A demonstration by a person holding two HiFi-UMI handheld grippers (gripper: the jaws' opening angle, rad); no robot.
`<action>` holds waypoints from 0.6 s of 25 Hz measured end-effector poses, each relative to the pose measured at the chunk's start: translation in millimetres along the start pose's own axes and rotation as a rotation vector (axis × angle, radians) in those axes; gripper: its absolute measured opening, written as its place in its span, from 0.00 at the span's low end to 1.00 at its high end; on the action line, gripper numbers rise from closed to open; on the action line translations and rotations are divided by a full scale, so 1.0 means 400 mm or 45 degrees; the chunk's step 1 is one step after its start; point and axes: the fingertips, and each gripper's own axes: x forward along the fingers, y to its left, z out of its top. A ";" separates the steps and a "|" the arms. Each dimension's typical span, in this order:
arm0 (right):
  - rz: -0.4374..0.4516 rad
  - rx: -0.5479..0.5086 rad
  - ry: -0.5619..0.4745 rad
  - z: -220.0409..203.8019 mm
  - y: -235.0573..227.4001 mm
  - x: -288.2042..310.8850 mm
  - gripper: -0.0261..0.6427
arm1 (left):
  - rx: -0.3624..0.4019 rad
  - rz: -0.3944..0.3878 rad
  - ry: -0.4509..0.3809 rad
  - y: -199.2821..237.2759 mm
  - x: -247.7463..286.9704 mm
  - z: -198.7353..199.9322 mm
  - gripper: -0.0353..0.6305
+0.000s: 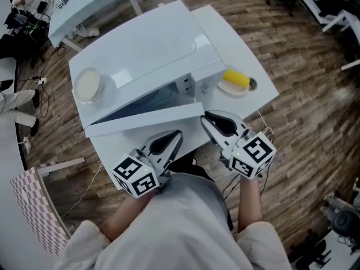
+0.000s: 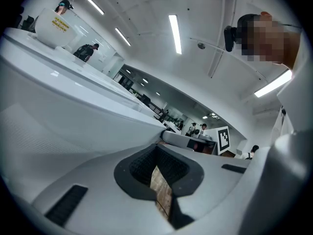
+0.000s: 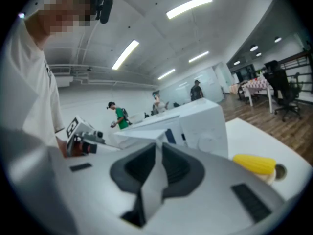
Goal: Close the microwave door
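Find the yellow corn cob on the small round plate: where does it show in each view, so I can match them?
Head view: the yellow corn cob lies right of centre, in the upper half.
Left gripper view: not in it.
Right gripper view: the yellow corn cob lies at lower right.
Shared landmark: the white microwave, left of the cob in both.

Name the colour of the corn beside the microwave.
The corn is yellow, clearest in the head view.
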 end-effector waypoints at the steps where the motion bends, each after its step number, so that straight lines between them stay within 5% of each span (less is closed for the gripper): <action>1: 0.006 0.004 -0.001 0.002 -0.003 0.004 0.13 | -0.002 0.001 0.000 0.003 0.004 0.002 0.08; 15: 0.025 0.029 -0.015 0.036 -0.052 0.050 0.13 | -0.017 0.017 -0.002 0.035 0.039 0.028 0.08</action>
